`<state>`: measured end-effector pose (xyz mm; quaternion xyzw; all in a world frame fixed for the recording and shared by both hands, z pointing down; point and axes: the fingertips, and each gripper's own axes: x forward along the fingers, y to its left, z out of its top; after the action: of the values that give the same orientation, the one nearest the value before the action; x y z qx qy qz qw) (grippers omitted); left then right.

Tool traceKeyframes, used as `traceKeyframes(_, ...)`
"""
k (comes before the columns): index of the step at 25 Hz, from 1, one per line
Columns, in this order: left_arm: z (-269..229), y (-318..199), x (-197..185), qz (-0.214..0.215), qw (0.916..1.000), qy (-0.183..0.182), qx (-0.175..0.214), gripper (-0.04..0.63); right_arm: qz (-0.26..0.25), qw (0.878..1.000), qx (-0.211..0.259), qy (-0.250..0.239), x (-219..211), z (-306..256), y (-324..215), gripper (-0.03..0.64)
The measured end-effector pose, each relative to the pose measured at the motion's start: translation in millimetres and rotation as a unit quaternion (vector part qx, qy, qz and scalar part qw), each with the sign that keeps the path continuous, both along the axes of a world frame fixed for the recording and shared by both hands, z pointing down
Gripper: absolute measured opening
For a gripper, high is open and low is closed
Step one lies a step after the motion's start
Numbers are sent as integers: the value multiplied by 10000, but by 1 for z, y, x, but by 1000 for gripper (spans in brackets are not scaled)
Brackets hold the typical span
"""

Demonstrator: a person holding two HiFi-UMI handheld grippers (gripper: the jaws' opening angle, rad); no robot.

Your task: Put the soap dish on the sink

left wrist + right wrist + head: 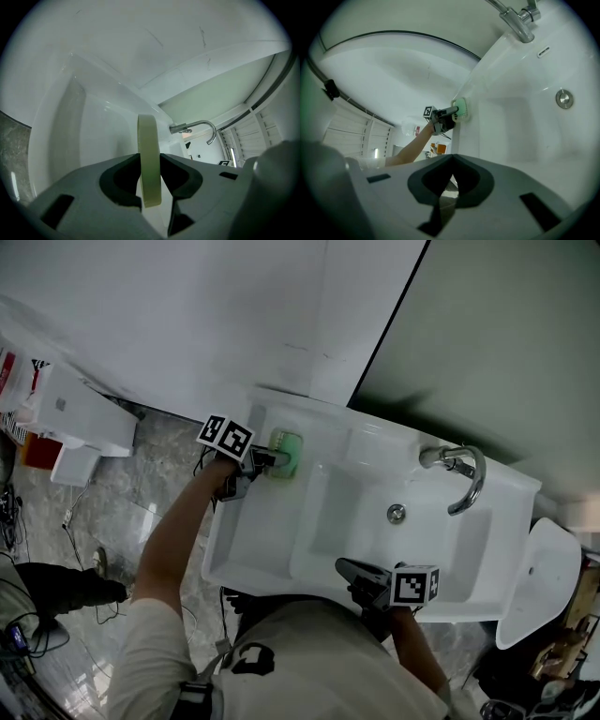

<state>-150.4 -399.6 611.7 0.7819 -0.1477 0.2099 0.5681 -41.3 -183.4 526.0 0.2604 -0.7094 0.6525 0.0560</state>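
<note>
A pale green soap dish [285, 454] sits over the white sink's [272, 540] back left ledge, gripped by my left gripper [272, 459], which is shut on its near edge. In the left gripper view the dish [149, 140] stands edge-on between the two jaws [150, 158], above the ledge; whether it touches the ledge I cannot tell. My right gripper [349, 570] hangs at the sink's front rim, shut and holding nothing [451, 159]. From the right gripper view the dish [461, 108] and the left gripper [449, 112] show far off at the ledge.
A chrome faucet [459, 470] curves over the basin, with the drain [397, 513] below it. A white fixture [539, 587] stands to the sink's right, a white box [80, 413] to its left. Cables lie on the marble floor [112, 521].
</note>
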Motion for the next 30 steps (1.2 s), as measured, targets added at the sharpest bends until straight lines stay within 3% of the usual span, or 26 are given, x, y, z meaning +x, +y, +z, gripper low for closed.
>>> traceKeyframes(7, 10, -15, 5, -201, 9992, 281, -210, 130, 8, 10000, -82, 8, -4, 3, -4, 9)
traceKeyframes(13, 14, -24, 4, -266, 9993, 178, -201, 135, 2, 9999, -127, 17, -5, 5, -5, 9)
traceKeyframes(23, 23, -35, -17, -553, 9936, -786, 596, 226, -12, 10000, -50, 12, -7, 4, -8, 9)
traceKeyframes(30, 24, -38, -22, -649, 9882, -1087, 867, 245, 45, 10000, 0, 33, -3, 1, -8, 9)
